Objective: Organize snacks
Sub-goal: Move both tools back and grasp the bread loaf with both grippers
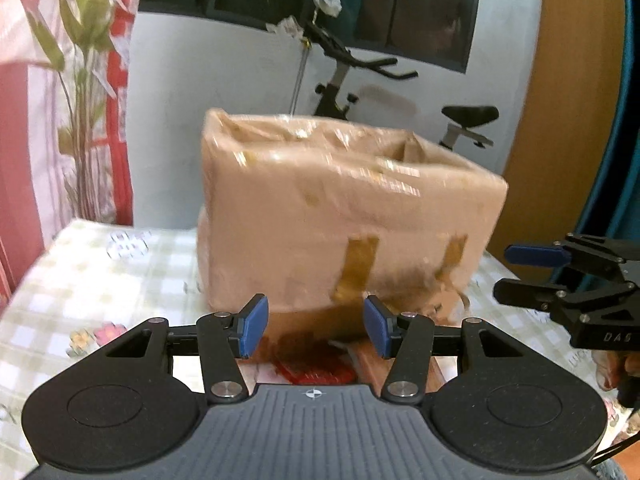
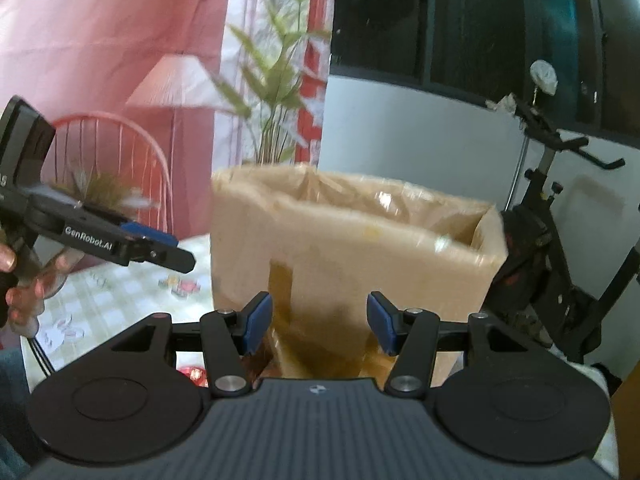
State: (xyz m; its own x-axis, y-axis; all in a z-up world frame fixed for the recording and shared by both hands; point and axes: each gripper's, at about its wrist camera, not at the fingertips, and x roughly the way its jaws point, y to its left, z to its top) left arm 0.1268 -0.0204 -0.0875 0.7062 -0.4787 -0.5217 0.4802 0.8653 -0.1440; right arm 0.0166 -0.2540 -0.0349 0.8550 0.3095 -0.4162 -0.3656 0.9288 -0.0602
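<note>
Both grippers' fingers (image 1: 256, 326) gape empty above a checked tablecloth (image 1: 80, 272) bearing a cardboard box (image 1: 340, 216), exercise bike (image 1: 348, 80) behind.

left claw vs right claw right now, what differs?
Left claw has a red snack packet on the table just below and ahead of it; right claw faces the cardboard box wall and its tape. Left claw is nearer the box's left end, right claw nearer its right end. Shared: both open, nothing between the blue pads, both pointed at the box.
</note>
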